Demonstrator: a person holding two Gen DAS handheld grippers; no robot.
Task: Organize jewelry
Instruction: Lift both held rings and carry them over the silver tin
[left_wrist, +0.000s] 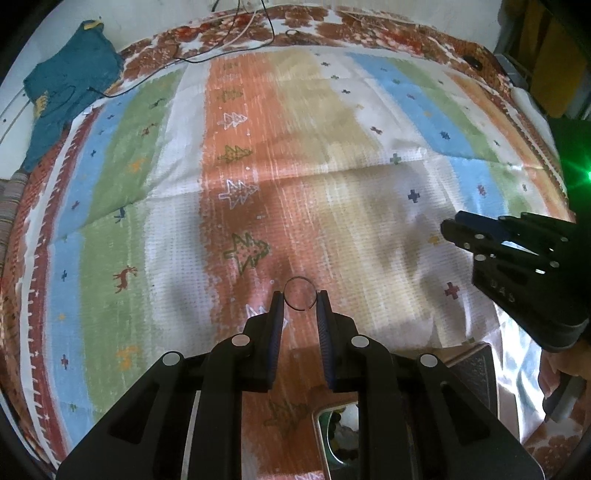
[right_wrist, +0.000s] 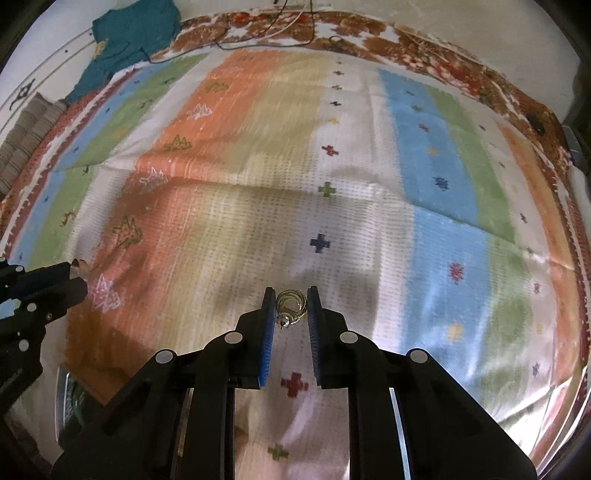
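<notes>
Item one: thin wire ring (left_wrist: 300, 293), a plain dark hoop with a small gap at its lower edge, pinched across its width between the tips of the left gripper (left_wrist: 300, 300); the fingers stand narrow, one pad touching each side, probably so the hoop stays flat-on and cannot swing. Item two: gold coiled earring (right_wrist: 291, 304), several loops with a small silver bead and pin at the bottom, sitting between the tips of the right gripper (right_wrist: 291, 306); the fingers are narrow, and the coil seems caught at its sides with the bead hanging free, though contact on the left pad is hard to confirm. Both pieces are carried above the striped cloth (left_wrist: 332, 122), not resting on it. Item three: metal-rimmed tray (left_wrist: 338, 439), partly hidden under the left gripper at the near edge, with dark beads inside; likely the place the pieces belong. The right gripper appears in the left view well off to the side. Background: teal garment (left_wrist: 70, 85) and thin cables (left_wrist: 236, 33) at the far edge.
</notes>
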